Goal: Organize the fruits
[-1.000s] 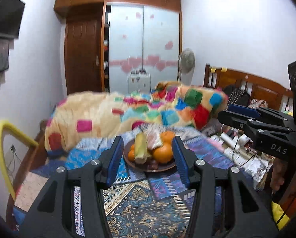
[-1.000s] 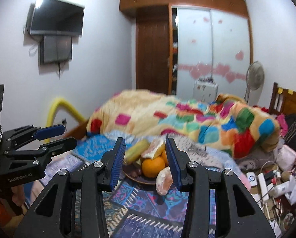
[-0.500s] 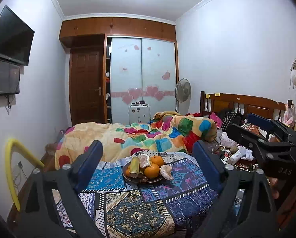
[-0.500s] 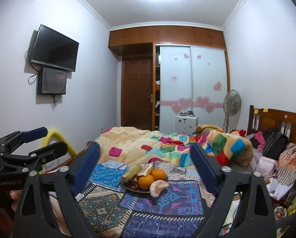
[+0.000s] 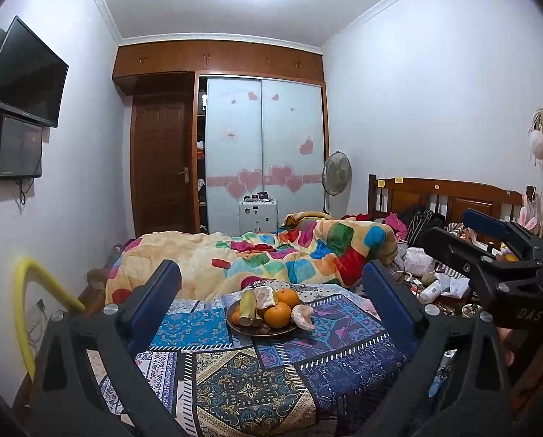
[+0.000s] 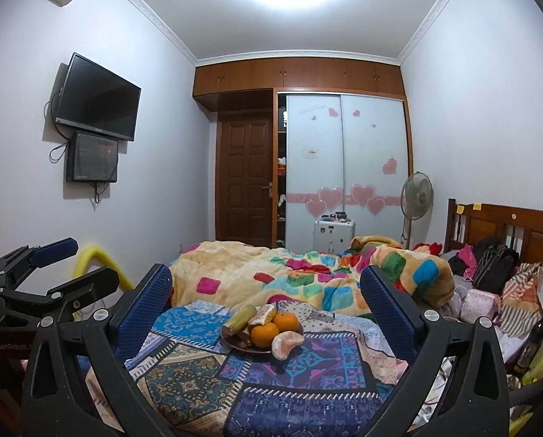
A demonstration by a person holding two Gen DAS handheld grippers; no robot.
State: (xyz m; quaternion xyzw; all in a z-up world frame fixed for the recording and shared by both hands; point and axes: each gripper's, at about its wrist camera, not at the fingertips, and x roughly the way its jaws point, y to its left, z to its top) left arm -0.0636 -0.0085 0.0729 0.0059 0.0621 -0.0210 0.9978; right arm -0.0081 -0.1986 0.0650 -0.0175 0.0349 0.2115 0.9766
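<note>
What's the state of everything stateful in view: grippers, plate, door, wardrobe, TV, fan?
Left gripper: open, empty, short of the plate.
Right gripper: open, empty, short of the plate.
Plate: on the patterned cloth, heaped with fruit.
Peeled segment: hanging over the plate's rim.
Door: shut.
Wardrobe: left panel slid aside, shelves showing.
TV: off.
Fan: cannot tell if running.

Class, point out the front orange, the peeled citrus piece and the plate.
front orange (image 5: pixel 277 314), left wrist view, middle of its skin
peeled citrus piece (image 6: pixel 285 343), right wrist view, its pale middle
plate (image 5: pixel 278 331), left wrist view, front rim
</note>
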